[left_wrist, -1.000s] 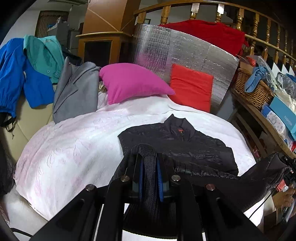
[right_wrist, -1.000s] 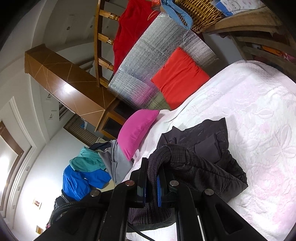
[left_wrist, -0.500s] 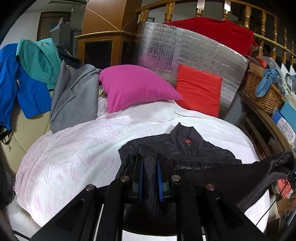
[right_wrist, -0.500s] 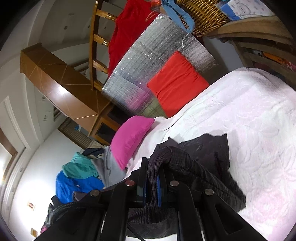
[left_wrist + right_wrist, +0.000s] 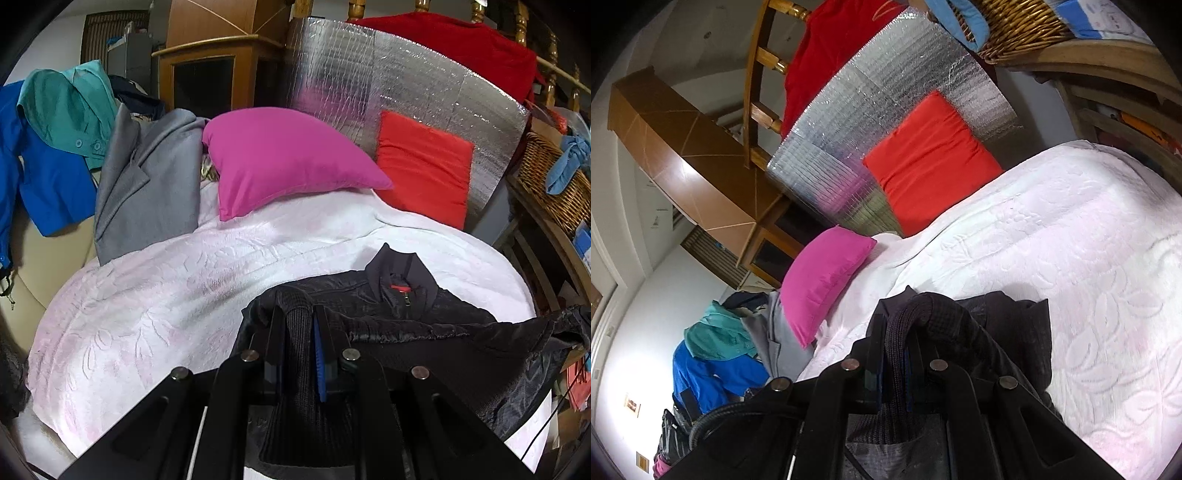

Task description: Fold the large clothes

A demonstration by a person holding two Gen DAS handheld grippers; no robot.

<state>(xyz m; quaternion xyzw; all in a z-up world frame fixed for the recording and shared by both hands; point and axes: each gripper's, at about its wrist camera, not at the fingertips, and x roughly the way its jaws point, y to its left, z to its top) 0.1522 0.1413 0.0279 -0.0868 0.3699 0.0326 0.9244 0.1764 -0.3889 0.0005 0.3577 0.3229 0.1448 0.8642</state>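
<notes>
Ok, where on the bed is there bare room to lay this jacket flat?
Bare white bedspread lies open between the black jacket, the grey coat and the pink pillow. Another strip runs between the jacket's collar and the red cushion. The head end is crowded with pillows and draped clothes.

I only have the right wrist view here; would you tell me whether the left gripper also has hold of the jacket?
Observer: Yes, the left gripper is shut on the ribbed hem of the jacket.
Operator: Thank you. How does the collar lie?
Observer: The collar points toward the pillows and rests on the bedspread, with a red zip tab showing at the neck.
Operator: And how does the hem run from that gripper?
Observer: It stretches off to the right as a lifted fold, above the jacket's body on the bedspread.
</notes>
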